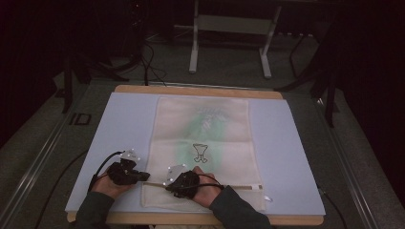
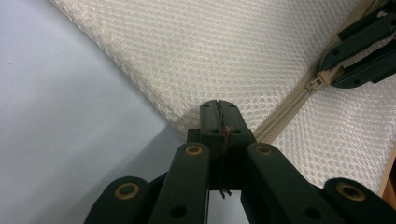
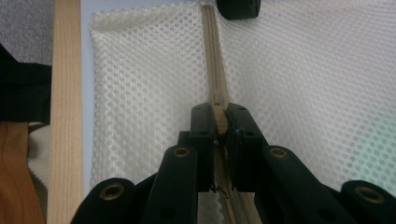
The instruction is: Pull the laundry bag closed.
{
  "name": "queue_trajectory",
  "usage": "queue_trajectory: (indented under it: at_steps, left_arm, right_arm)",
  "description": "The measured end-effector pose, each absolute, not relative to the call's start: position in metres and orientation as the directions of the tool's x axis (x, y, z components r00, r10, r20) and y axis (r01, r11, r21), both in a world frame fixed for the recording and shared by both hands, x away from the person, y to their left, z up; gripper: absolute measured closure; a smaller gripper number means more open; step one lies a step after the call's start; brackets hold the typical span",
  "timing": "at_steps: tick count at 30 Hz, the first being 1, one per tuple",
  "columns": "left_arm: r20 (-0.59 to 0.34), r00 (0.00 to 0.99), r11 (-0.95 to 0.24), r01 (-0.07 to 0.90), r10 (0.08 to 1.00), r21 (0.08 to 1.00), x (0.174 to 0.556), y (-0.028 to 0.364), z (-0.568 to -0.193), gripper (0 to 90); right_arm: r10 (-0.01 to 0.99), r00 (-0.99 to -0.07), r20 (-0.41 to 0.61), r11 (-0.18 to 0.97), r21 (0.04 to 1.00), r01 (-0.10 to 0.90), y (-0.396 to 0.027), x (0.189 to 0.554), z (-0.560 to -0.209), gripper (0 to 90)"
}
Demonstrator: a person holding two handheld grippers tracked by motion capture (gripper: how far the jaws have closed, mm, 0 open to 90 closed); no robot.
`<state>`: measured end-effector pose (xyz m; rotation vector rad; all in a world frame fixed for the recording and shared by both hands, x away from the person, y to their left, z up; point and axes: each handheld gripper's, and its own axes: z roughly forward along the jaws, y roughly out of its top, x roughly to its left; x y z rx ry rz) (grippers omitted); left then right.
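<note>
Lying flat on the pale sheet over the desk (image 1: 200,219), the mesh bag (image 1: 203,143) is reaching from the near edge up toward the far one, and the high view is showing a green shape and a small black drawing that the two gripper views are not showing. The left hand-held gripper (image 2: 219,106) is clenched on the bag's corner at the zipper's (image 3: 215,56) end, with red thread between its jaws in its own view. The right hand-held gripper (image 3: 219,115) is grasping the tan zipper pull (image 3: 218,119), and its view is also showing the desk's wooden edge.
</note>
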<state>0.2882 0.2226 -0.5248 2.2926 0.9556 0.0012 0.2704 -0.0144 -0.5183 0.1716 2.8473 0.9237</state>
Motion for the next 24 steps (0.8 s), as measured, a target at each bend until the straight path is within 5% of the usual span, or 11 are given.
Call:
queue_trajectory:
  at_steps: [24]
  left_arm:
    - [-0.226,0.737,-0.529,0.632,0.637,0.567,0.287,0.222,-0.525,90.0]
  right_arm:
    - [0.177,-0.980,-0.089,0.803,0.589,0.091,-0.039,0.268,-0.518,82.2]
